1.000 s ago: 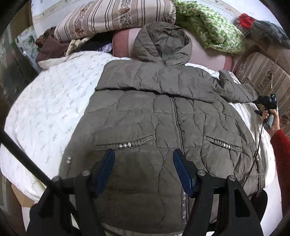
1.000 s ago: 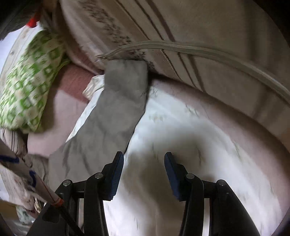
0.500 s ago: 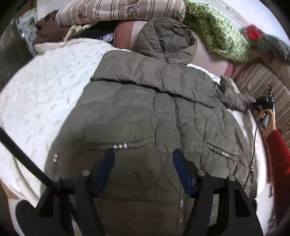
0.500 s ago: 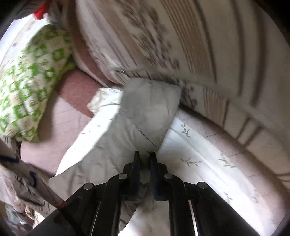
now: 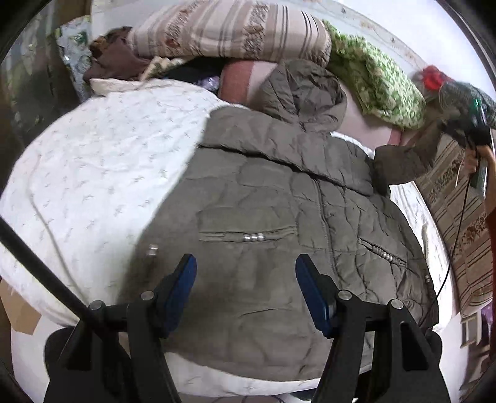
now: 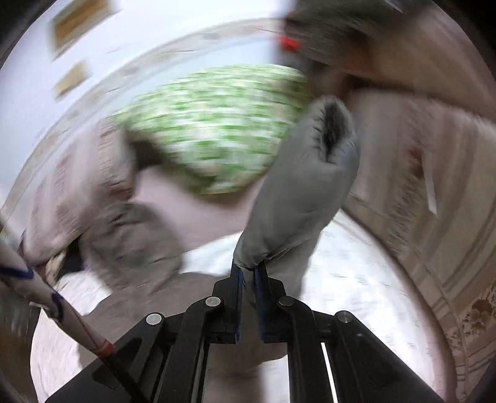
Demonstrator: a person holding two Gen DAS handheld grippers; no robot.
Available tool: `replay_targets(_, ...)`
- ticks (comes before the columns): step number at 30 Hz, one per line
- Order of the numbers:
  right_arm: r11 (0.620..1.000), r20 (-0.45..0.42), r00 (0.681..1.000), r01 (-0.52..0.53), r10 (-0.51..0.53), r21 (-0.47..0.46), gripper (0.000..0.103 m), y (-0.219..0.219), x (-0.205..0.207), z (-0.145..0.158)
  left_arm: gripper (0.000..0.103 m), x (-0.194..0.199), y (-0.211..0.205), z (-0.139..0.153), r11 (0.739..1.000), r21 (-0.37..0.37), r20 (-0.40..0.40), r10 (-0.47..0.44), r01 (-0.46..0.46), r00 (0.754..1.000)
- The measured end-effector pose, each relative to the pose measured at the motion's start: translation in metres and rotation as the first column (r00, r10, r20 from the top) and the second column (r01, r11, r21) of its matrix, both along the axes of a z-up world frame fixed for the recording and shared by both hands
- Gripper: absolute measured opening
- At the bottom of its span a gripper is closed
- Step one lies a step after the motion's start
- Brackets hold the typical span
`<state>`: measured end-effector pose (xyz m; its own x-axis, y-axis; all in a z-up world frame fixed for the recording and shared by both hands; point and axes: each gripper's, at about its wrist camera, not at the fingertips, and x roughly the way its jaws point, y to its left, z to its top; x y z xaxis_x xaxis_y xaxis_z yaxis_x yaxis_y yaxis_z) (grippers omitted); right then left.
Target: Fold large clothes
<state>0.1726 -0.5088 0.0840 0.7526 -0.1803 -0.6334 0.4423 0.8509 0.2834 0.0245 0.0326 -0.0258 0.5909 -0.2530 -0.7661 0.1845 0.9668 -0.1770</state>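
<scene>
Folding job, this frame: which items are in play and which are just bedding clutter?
In play:
- grey quilted jacket
- its sleeve, lifted
- right gripper, jaws shut on the sleeve
- left gripper, jaws open above the hem

Lying about:
- striped pillow
- green patterned blanket
- brown garment
- white quilt underneath

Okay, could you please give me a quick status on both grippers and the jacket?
Left gripper open above jacket hem. Right gripper shut on sleeve, lifted off bed. Green quilt close behind sleeve.
</scene>
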Motion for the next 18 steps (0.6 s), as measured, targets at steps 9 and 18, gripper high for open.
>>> replay_targets(9, 0.912, -0.038, 0.912, -0.409, 0.408, -0.032, 0.008, 0.232, 0.062, 0.011, 0.065, -0.017, 0.039, 0.006, 0.997, 0.049, 0.102, 0.049, -0.054, 0.994)
replay_targets(18, 0.867, -0.369, 0.807, -0.499, 0.461, -0.008, 0.011, 0.362, 0.12, -0.147, 0.065, -0.008, 0.072, -0.005, 0.993, 0.034, 0.08, 0.113, -0.116, 0.99)
